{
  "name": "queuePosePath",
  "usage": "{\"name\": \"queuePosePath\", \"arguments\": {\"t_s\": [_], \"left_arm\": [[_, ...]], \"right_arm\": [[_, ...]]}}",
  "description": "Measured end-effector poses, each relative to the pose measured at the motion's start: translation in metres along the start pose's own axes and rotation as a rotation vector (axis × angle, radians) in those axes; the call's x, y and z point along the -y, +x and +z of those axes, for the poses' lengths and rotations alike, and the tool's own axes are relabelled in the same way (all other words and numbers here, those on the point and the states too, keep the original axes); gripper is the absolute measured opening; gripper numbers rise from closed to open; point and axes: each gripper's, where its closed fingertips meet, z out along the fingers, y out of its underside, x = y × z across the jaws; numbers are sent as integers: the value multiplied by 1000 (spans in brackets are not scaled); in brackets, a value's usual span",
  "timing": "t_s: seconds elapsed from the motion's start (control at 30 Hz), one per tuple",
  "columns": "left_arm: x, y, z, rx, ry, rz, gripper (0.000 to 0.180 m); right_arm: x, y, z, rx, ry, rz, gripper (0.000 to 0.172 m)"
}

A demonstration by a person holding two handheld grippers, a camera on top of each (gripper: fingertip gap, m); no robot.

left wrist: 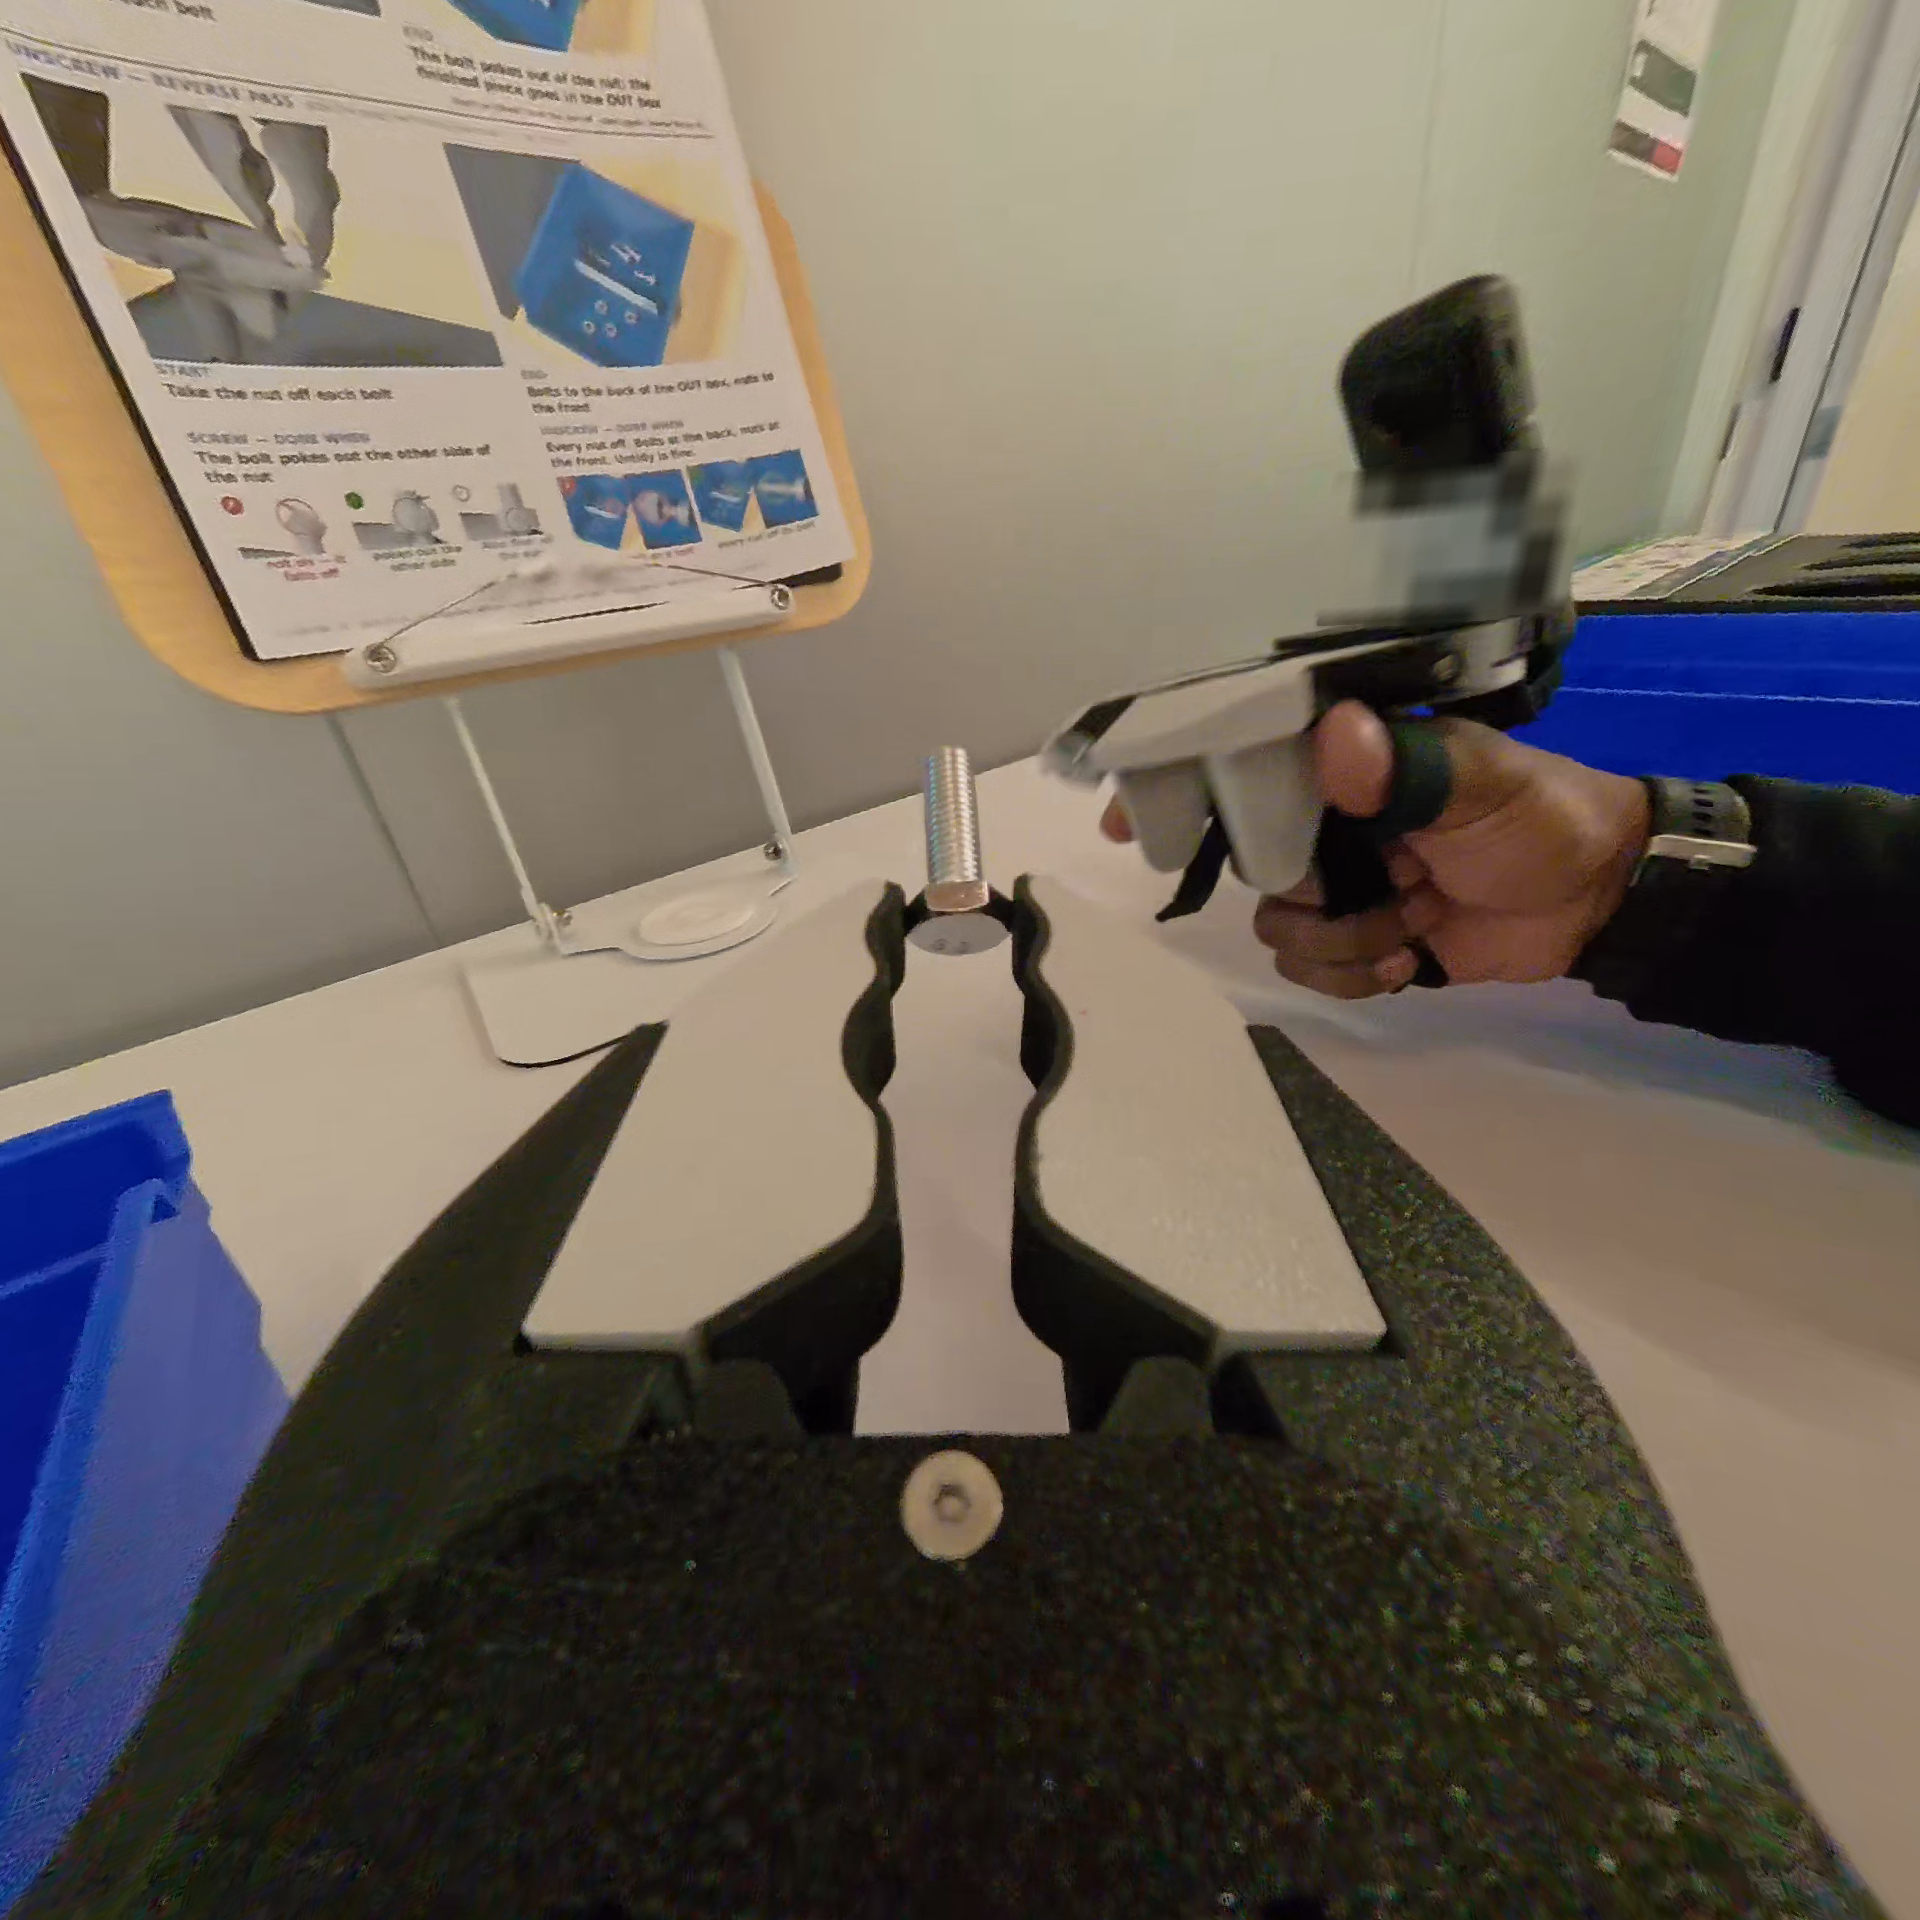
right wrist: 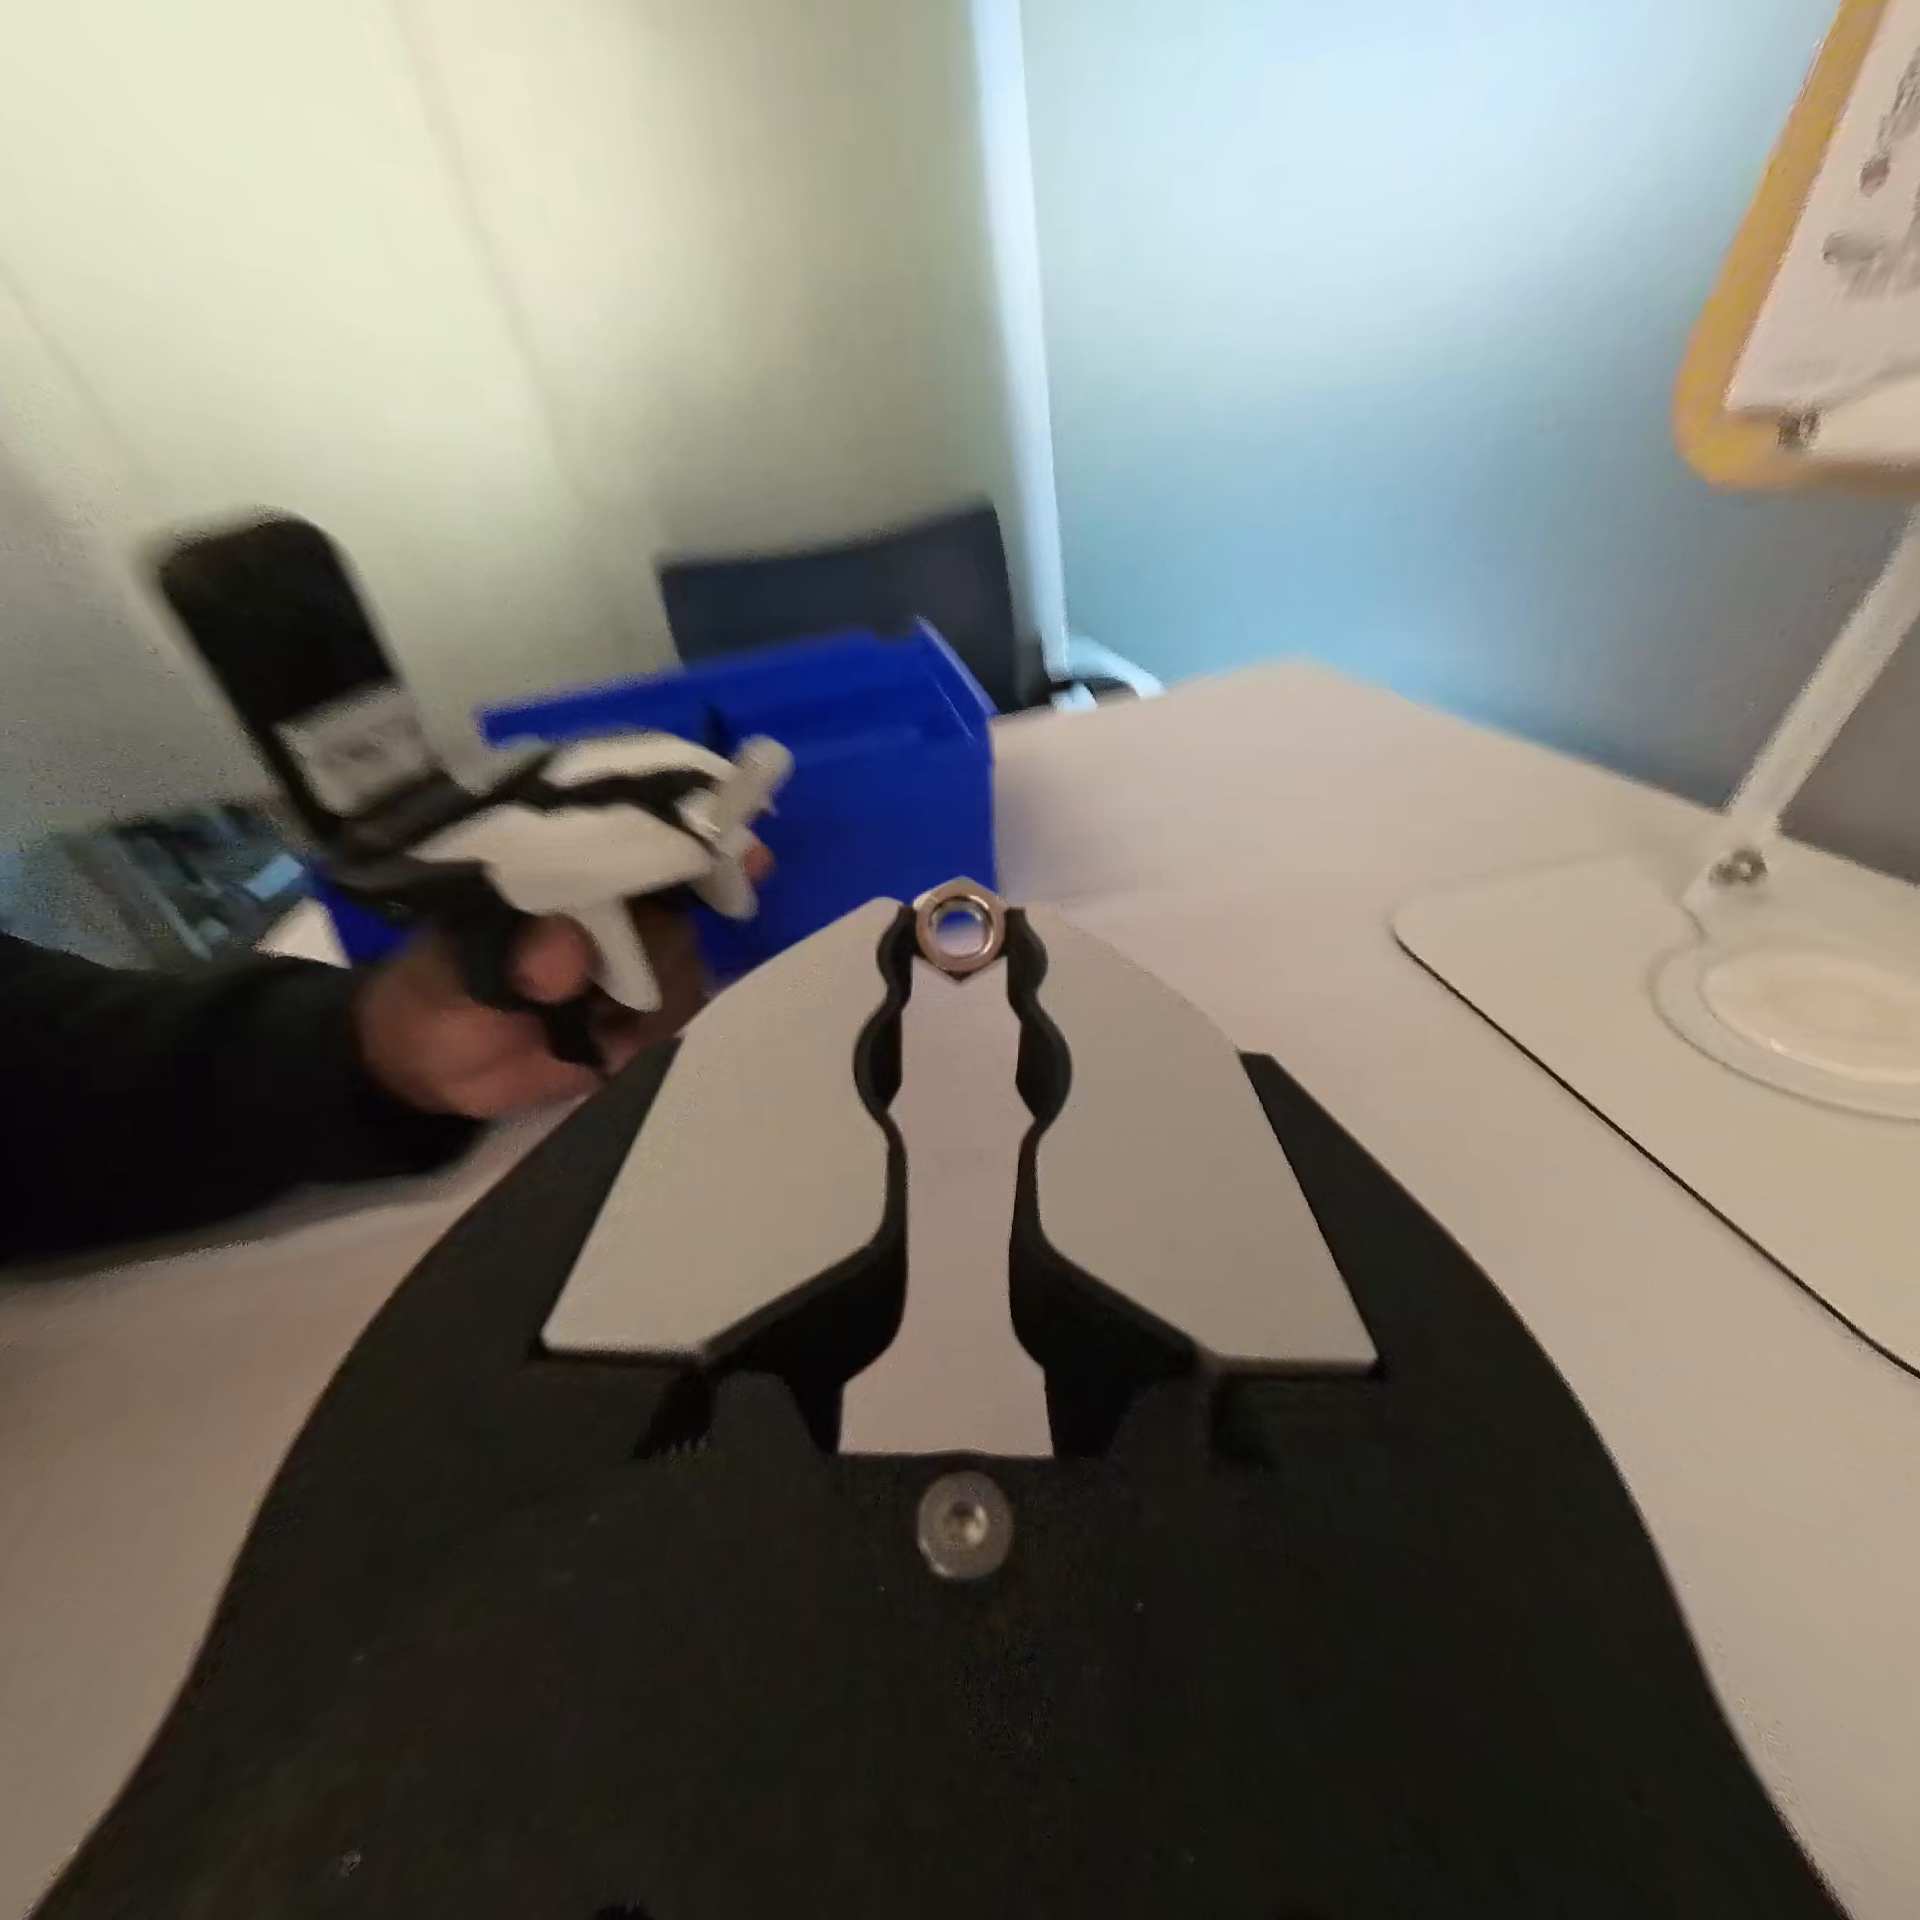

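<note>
Left gripper (left wrist: 958,914) clamps bolt (left wrist: 951,831) head, shank upright.

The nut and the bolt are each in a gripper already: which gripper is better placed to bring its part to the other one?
Probably right: the right gripper pinches the small nut at its tips, hole exposed. The left gripper holds the bolt by its head, thread upright.
</note>
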Motion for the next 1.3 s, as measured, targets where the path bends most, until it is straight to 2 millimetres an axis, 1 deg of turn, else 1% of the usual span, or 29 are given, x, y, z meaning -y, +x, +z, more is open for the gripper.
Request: {"name": "queuePosePath", "arguments": {"t_s": [0.07,0.1,0.17,0.27,0.37,0.47,0.6,0.67,0.8,0.9,1.07,1.17,1.23,1.3], "left_arm": [[-1,3,1,-14,3,-10,19],[-2,4,2,-21,3,-17,19],[-5,6,4,-33,-4,-29,19],[-7,9,5,-42,-17,-13,19],[-8,10,6,-46,-21,-5,19],[-9,10,7,-55,-26,-6,19],[-8,14,6,-103,-18,-22,19],[-6,18,5,-142,-7,-36,19],[0,36,4,-240,34,-51,19],[6,44,3,-269,60,-34,19],[13,57,2,-321,100,-53,19],[11,65,2,-350,76,-34,19],[8,67,2,-347,44,4,19],[9,69,1,-353,41,22,19]], "right_arm": [[11,-14,-11,61,78,15,17],[13,-17,-13,71,92,11,17],[11,-16,-13,62,90,-15,17],[2,-14,-9,55,72,-11,17],[-2,-16,-5,58,63,-18,17],[-3,-20,-3,76,52,-28,17],[1,-25,-8,139,77,-5,17],[4,-31,-10,199,98,16,17],[8,-42,-12,281,131,29,16],[12,-51,-15,331,151,28,17],[19,-62,-20,415,190,63,17],[15,-73,-18,469,157,59,17],[11,-79,-16,493,127,47,17],[9,-83,-14,512,108,48,17]]}}
